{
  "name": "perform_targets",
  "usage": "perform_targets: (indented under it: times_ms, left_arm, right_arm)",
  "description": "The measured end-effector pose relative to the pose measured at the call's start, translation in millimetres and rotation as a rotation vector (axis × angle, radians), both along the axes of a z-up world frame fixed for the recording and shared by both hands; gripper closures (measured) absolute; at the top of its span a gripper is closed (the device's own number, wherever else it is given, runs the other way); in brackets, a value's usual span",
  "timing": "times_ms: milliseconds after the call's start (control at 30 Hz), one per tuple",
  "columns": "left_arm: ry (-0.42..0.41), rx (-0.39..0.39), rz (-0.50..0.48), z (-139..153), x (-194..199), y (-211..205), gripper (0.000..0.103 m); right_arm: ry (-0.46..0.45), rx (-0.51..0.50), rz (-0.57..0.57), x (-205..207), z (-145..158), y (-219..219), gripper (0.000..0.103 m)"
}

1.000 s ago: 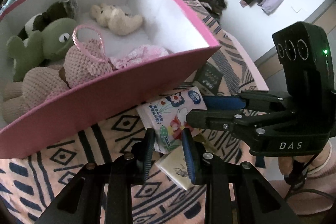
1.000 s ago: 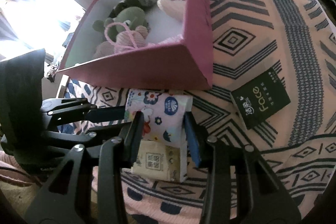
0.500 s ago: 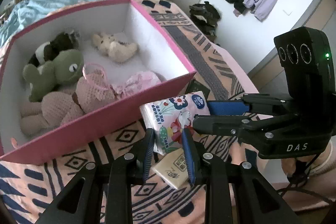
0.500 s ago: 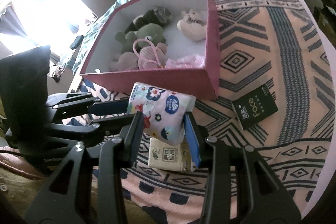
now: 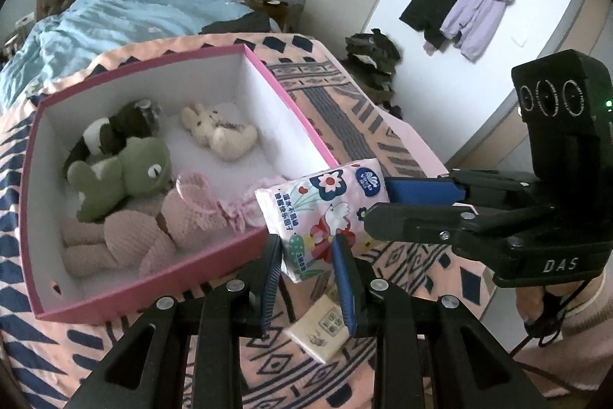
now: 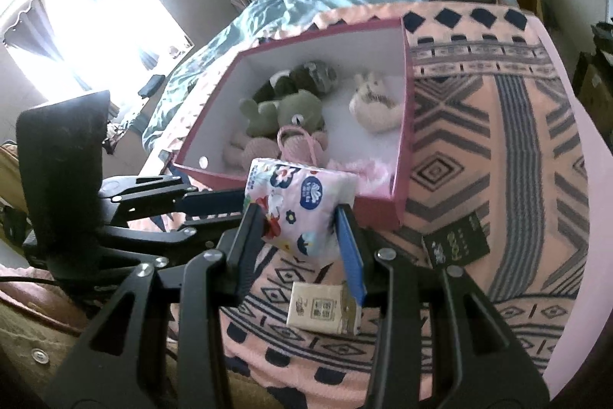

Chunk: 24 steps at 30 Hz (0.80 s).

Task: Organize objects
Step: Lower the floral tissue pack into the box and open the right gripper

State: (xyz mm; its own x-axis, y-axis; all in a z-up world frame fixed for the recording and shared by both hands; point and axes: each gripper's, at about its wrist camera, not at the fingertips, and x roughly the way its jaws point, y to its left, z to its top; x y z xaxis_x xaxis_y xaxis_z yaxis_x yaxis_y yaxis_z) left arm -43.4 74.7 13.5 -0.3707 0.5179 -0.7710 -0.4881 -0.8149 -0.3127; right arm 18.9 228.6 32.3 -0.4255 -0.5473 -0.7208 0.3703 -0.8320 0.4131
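A floral tissue pack point(image 5: 325, 202) point(image 6: 302, 194) hangs in the air just in front of the pink box's near wall, above the patterned blanket. My left gripper point(image 5: 306, 248) is shut on its lower end. My right gripper point(image 6: 299, 221) is shut on it too, coming in from the side; its blue pad point(image 5: 421, 188) shows behind the pack. The open pink box point(image 5: 153, 278) point(image 6: 402, 156) holds a green plush point(image 5: 122, 179), a pink knitted plush point(image 5: 153, 229), a cream bunny point(image 5: 218, 133) and a dark plush point(image 5: 115, 133).
A beige tissue pack point(image 5: 322, 328) point(image 6: 322, 309) lies on the blanket right under the held pack. A black pack point(image 6: 456, 240) lies to the right of the box. A bed with a blue duvet point(image 5: 126, 14) is behind; coats point(image 5: 463, 6) hang on the wall.
Both grippers have risen together with the floral pack, lifting it off the beige pack to about the height of the box's rim. The box interior shows more from above.
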Motion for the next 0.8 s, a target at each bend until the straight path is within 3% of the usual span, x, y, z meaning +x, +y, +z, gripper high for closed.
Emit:
perform_targets:
  times_ms: [467,800]
  left_arm:
    - [0.045,-0.036,0.049,4.2,-40.5,4.7,0.076]
    - [-0.010,-0.054,0.066,-17.2,-72.9,8.6,0.076]
  right_arm:
    - [0.044,0.024,0.009,-37.6,10.1,-9.0,0.060]
    - [0.018,0.053,0.008,-66.5,-4.4,-10.7,0.060]
